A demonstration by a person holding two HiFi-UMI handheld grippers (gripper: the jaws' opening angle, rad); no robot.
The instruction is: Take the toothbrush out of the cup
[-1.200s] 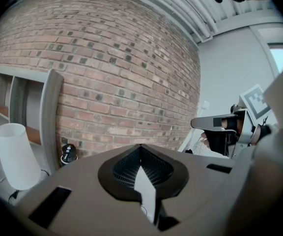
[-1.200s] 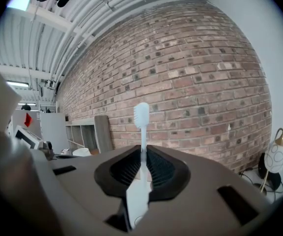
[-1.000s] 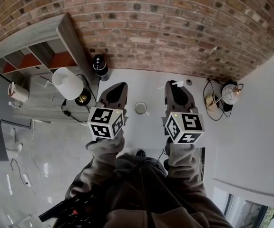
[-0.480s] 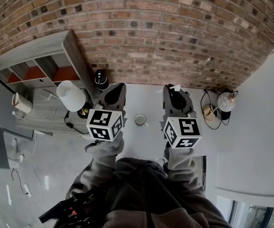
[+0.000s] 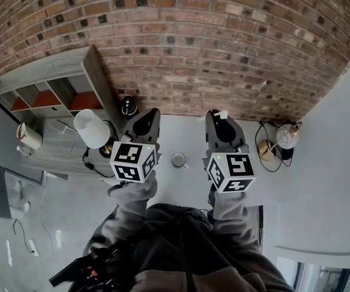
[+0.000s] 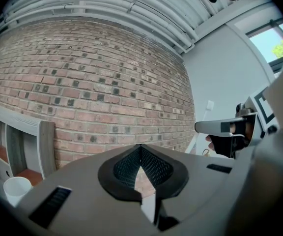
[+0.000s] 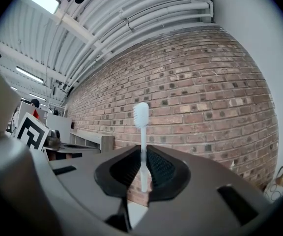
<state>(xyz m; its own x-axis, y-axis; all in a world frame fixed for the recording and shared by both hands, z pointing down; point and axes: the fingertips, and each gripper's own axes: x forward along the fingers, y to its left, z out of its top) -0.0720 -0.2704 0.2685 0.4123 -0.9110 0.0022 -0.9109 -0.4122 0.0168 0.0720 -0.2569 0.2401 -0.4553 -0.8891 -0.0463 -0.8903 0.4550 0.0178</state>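
Toothbrush (image 7: 141, 132) is clear of the cup (image 5: 178, 159), clamped in the right gripper (image 7: 142, 154). Jaws are pinched on the white handle and the bristle head sticks out past the tips, against the brick wall (image 5: 211, 47) in the right gripper view. Left gripper (image 6: 141, 151) has its tips pressed together with nothing between them. Head view: both grippers are held over the white table (image 5: 184, 129), left one left of centre, right one right of centre, both pointing at the wall. Cup stands on the table between them, centre frame, touching neither. Lamp with white shade (image 5: 92, 126) is left of the left gripper, grey shelf unit (image 5: 53, 90) upper left. Small round lamp (image 5: 287, 135) sits at the table's right end.
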